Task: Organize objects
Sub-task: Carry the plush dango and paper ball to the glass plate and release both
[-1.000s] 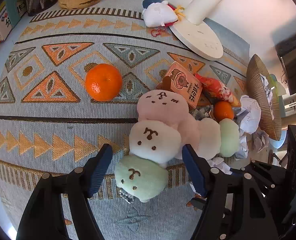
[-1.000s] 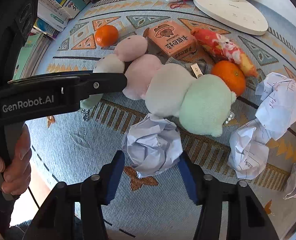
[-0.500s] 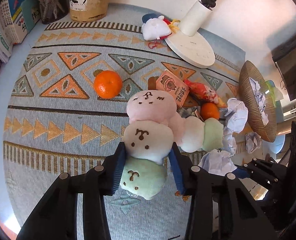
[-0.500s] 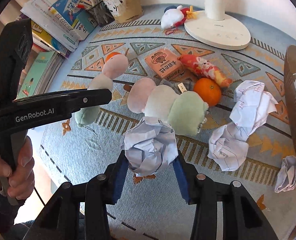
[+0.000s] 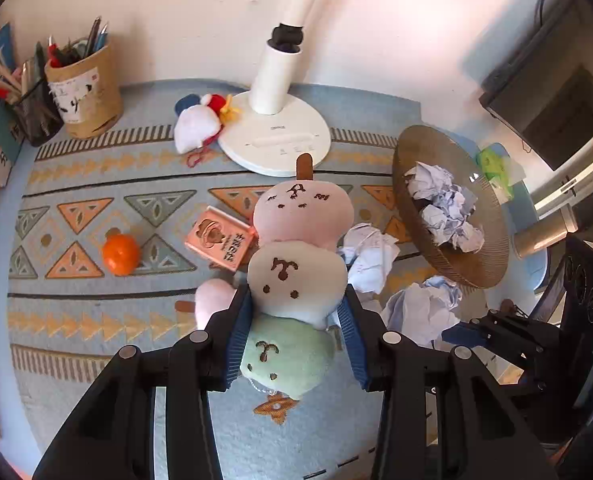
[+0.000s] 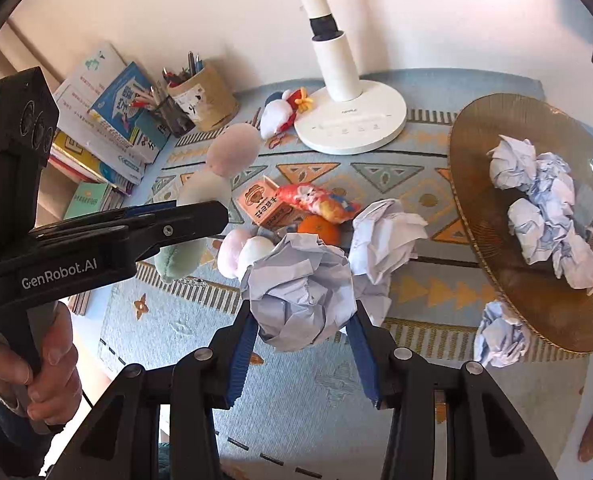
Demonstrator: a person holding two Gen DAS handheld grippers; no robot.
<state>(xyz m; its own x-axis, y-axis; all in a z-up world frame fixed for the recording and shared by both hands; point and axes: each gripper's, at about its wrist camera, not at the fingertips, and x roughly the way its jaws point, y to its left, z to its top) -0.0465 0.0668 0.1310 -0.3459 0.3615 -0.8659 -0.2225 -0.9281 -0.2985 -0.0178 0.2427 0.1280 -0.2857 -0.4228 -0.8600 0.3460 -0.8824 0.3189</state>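
Note:
My left gripper [image 5: 294,332] is shut on a three-ball dango plush [image 5: 296,264] (pink, white, green) and holds it above the patterned mat; the plush also shows in the right wrist view [image 6: 212,184]. My right gripper [image 6: 302,344] is shut on a crumpled paper ball [image 6: 300,292], lifted off the mat. A second dango plush [image 6: 244,252] lies on the mat below. A brown woven tray [image 6: 492,144] at the right holds several crumpled papers [image 6: 548,208].
On the mat lie an orange [image 5: 121,254], a pink snack box [image 5: 220,238], a red snack bag [image 6: 316,200], a second orange [image 6: 318,228], loose paper balls [image 6: 384,232] [image 6: 500,334], a small white plush [image 5: 196,128] and a lamp base [image 5: 274,140]. A pen holder [image 5: 84,92] and books [image 6: 108,120] stand at the back left.
Both grippers have risen from the mat with their loads. The left lifted the dango plush up and away from the second plush; the right lifted the paper ball.

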